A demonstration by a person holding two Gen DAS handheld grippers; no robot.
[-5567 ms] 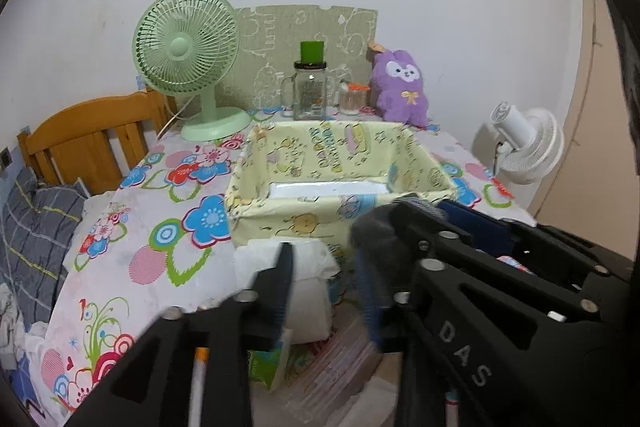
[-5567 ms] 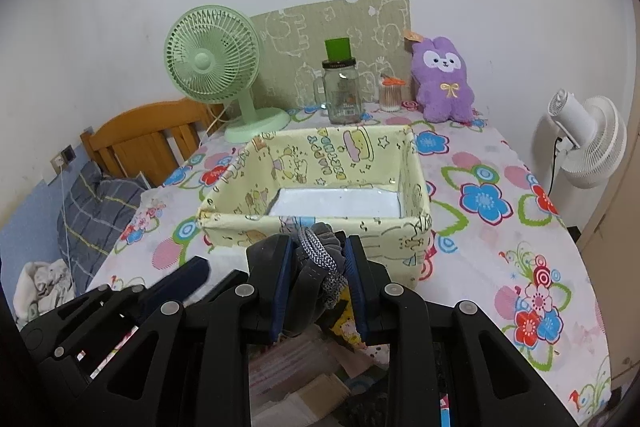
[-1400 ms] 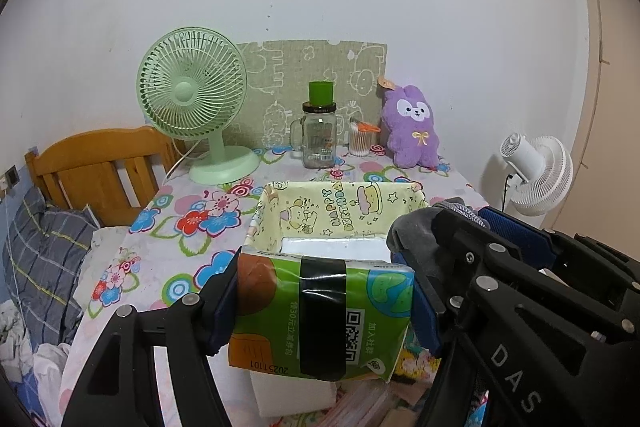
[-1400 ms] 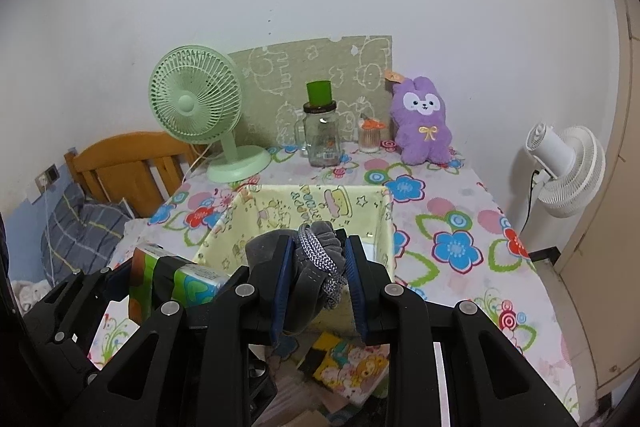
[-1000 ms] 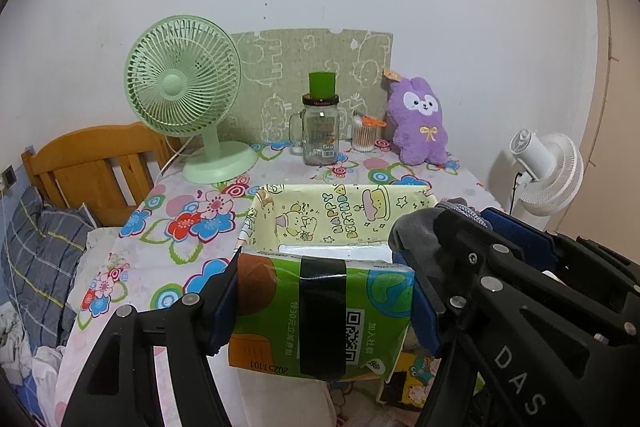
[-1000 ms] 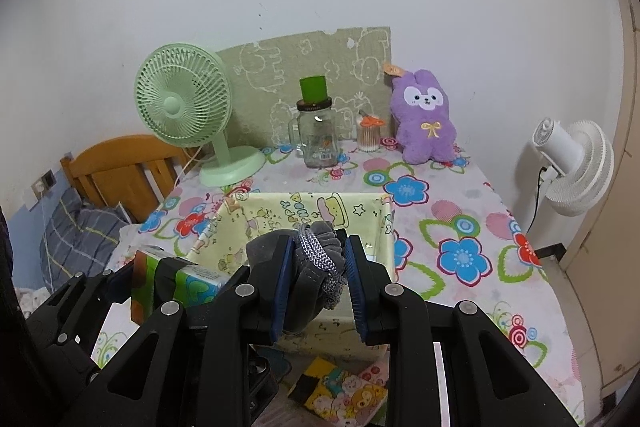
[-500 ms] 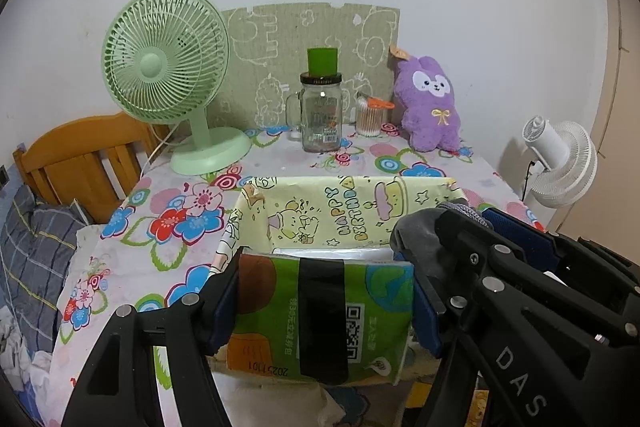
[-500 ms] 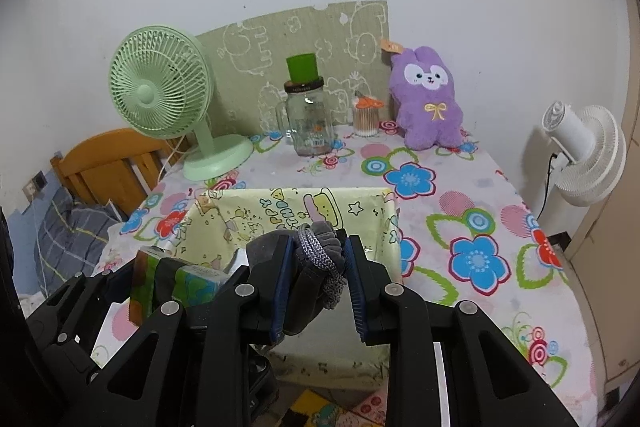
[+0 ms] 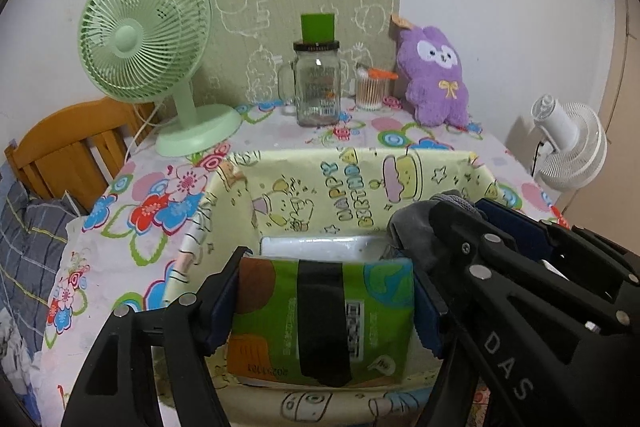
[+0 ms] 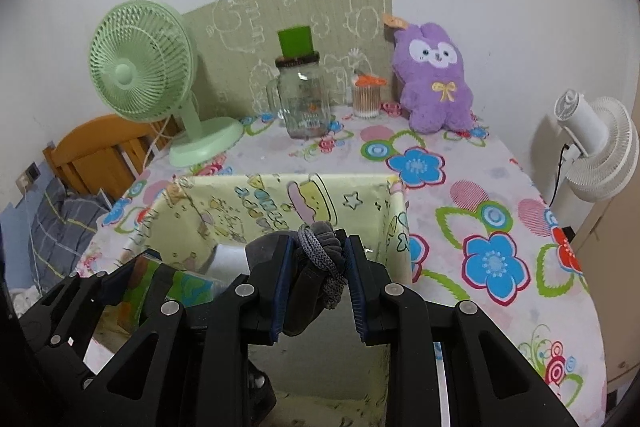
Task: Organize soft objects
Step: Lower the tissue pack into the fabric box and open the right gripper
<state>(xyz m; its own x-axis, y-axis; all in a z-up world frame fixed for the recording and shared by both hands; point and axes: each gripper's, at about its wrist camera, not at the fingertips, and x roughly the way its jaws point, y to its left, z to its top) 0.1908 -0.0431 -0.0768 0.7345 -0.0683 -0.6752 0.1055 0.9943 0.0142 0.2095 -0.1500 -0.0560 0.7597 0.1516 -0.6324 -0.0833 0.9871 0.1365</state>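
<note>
My left gripper (image 9: 326,303) is shut on a green tissue pack (image 9: 320,319) with a black band. The pack hangs just over the near wall of a pale yellow cartoon-print box (image 9: 360,179), whose white floor shows behind it. My right gripper (image 10: 316,283) is shut on a grey knitted sock bundle (image 10: 316,259), held above the same box (image 10: 248,203) near its right side. In the right wrist view the left gripper and the tissue pack (image 10: 184,287) sit low on the left. In the left wrist view the grey bundle (image 9: 416,223) peeks out at the right.
At the back of the flowered tablecloth (image 10: 460,187) stand a green desk fan (image 9: 148,39), a glass jar mug (image 9: 318,83), a cup of swabs (image 9: 370,89) and a purple plush (image 9: 434,75). A white fan (image 10: 596,147) is at the right, a wooden chair (image 9: 68,143) at the left.
Both grippers have moved forward and down toward the yellow box, which now looks larger and closer. The tissue pack and the grey bundle stay gripped.
</note>
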